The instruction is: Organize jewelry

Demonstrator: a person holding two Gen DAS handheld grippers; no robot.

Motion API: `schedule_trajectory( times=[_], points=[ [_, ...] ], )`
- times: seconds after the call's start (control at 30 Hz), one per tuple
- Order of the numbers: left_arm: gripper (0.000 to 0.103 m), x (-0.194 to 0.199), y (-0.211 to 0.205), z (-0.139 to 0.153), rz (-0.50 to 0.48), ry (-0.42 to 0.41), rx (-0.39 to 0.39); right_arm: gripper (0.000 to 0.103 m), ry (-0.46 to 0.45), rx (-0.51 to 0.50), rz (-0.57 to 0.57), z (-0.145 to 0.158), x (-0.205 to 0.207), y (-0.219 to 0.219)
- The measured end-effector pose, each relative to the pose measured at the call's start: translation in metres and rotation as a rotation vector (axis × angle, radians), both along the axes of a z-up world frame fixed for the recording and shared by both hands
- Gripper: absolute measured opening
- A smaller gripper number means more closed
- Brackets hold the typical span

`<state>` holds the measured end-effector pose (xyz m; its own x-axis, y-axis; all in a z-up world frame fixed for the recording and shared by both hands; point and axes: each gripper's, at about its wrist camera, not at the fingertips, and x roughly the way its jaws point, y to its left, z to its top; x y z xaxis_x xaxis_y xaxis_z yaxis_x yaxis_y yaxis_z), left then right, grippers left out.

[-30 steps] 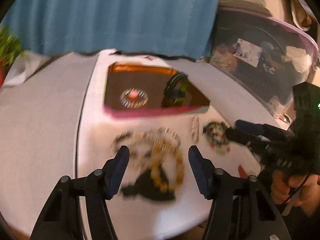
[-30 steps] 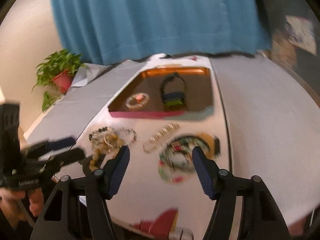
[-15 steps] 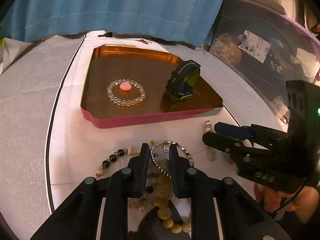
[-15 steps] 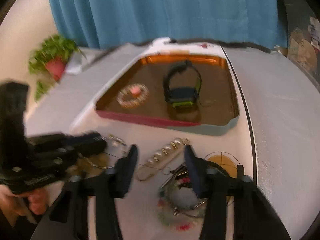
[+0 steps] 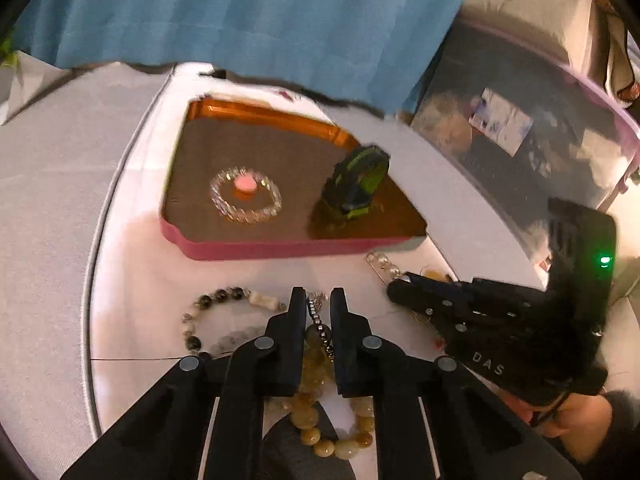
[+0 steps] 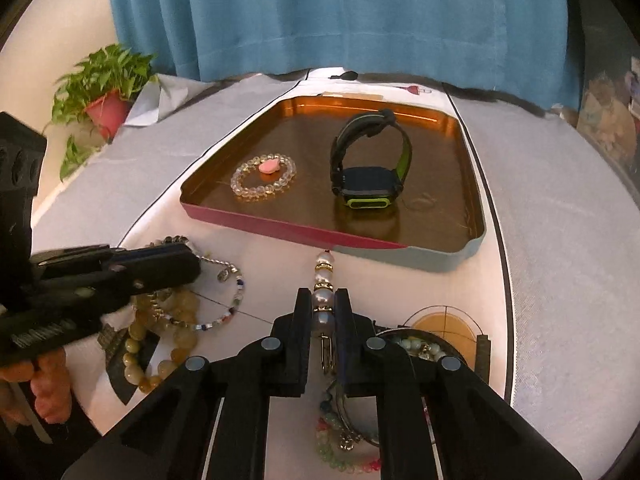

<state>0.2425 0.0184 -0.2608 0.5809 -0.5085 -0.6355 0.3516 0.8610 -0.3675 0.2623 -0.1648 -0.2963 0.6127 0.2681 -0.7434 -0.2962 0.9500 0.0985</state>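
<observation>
My left gripper (image 5: 318, 300) is shut on a thin silver chain bracelet (image 5: 318, 322), above a pile of yellow beads (image 5: 316, 420) and a grey bead bracelet (image 5: 224, 300). My right gripper (image 6: 323, 300) is shut on a pearl brooch pin (image 6: 323, 280) that points toward the tray. The copper tray (image 6: 476, 208) holds a clear bead bracelet (image 6: 264, 178) with a pink charm and a black-green watch (image 6: 370, 168). The left gripper shows in the right wrist view (image 6: 176, 266), the right one in the left wrist view (image 5: 404, 292).
A round dish of mixed beads (image 6: 424, 350) lies right of my right gripper. A potted plant (image 6: 104, 88) stands far left. A blue curtain (image 6: 340, 16) hangs behind the table. A clear storage bin (image 5: 520, 120) stands at the right.
Both grippers went from wide open to shut. The left closed on the silver chain, the right on the pearl pin, and both views drew in toward the table.
</observation>
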Motion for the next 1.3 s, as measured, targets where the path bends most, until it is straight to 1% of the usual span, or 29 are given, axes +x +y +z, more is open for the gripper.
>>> schedule_trajectory(
  times=[0.07,0.17,0.2,0.3,0.33,0.4,0.47,0.6,0.67,0.7,0.77,0.8,0.83,0.87,0.9,0.93,1.0,1.03,1.1,1.17,1.27,1.3],
  points=[
    [0.01,-0.005,0.002,0.004,0.009,-0.015,0.004,0.012,-0.006,0.038,-0.011,0.003,-0.001,-0.006],
    [0.01,-0.011,0.009,0.005,0.023,-0.007,-0.026,0.012,-0.053,0.094,-0.025,0.014,-0.009,-0.014],
    [0.01,-0.014,0.012,0.006,0.03,0.001,-0.039,0.012,-0.077,0.109,-0.025,0.019,-0.013,-0.015],
    [0.01,-0.023,0.024,0.009,0.056,0.024,-0.131,0.012,-0.126,0.146,-0.024,0.029,-0.025,-0.018],
    [0.01,-0.028,0.026,0.012,0.066,0.016,-0.13,0.012,-0.138,0.158,-0.018,0.032,-0.031,-0.018],
    [0.01,-0.039,0.028,0.017,0.079,-0.013,-0.105,0.012,-0.157,0.136,-0.012,0.035,-0.041,-0.015],
    [0.01,-0.045,0.029,0.019,0.085,-0.013,-0.109,0.012,-0.172,0.097,-0.006,0.035,-0.051,-0.01],
    [0.01,-0.054,0.036,0.014,0.112,0.051,-0.175,0.012,-0.176,0.047,-0.012,0.035,-0.07,-0.003],
    [0.01,-0.062,0.04,0.015,0.122,0.047,-0.191,0.012,-0.167,0.035,-0.019,0.034,-0.077,-0.003],
    [0.01,-0.066,0.042,0.016,0.124,0.044,-0.207,0.012,-0.166,0.025,-0.025,0.033,-0.082,-0.003],
    [0.01,-0.07,0.049,0.017,0.131,0.059,-0.269,0.012,-0.167,0.018,-0.039,0.033,-0.089,-0.005],
    [0.01,-0.071,0.054,0.018,0.135,0.069,-0.31,0.012,-0.166,0.019,-0.047,0.033,-0.093,-0.007],
    [0.01,-0.071,0.06,0.021,0.143,0.079,-0.367,0.012,-0.168,0.016,-0.057,0.033,-0.095,-0.009],
    [0.01,-0.071,0.064,0.025,0.149,0.081,-0.399,0.012,-0.17,0.014,-0.065,0.033,-0.099,-0.01],
    [0.01,-0.07,0.067,0.03,0.151,0.081,-0.427,0.012,-0.171,0.013,-0.069,0.034,-0.101,-0.012],
    [0.01,-0.07,0.069,0.037,0.153,0.074,-0.437,0.012,-0.173,0.012,-0.072,0.034,-0.103,-0.013],
    [0.01,-0.071,0.071,0.05,0.143,0.058,-0.44,0.012,-0.179,0.008,-0.077,0.035,-0.109,-0.015],
    [0.01,-0.072,0.071,0.054,0.144,0.052,-0.429,0.012,-0.18,-0.001,-0.074,0.035,-0.113,-0.015],
    [0.01,-0.068,0.071,0.055,0.142,0.054,-0.406,0.012,-0.174,-0.012,-0.069,0.034,-0.115,-0.015],
    [0.01,-0.062,0.075,0.042,0.153,0.072,-0.39,0.012,-0.161,-0.012,-0.056,0.03,-0.115,-0.012],
    [0.01,-0.052,0.09,0.002,0.225,0.164,-0.331,0.012,-0.146,-0.032,-0.023,0.022,-0.113,0.0],
    [0.01,-0.052,0.098,-0.012,0.254,0.195,-0.324,0.012,-0.148,-0.047,-0.014,0.02,-0.112,0.004]
  ],
)
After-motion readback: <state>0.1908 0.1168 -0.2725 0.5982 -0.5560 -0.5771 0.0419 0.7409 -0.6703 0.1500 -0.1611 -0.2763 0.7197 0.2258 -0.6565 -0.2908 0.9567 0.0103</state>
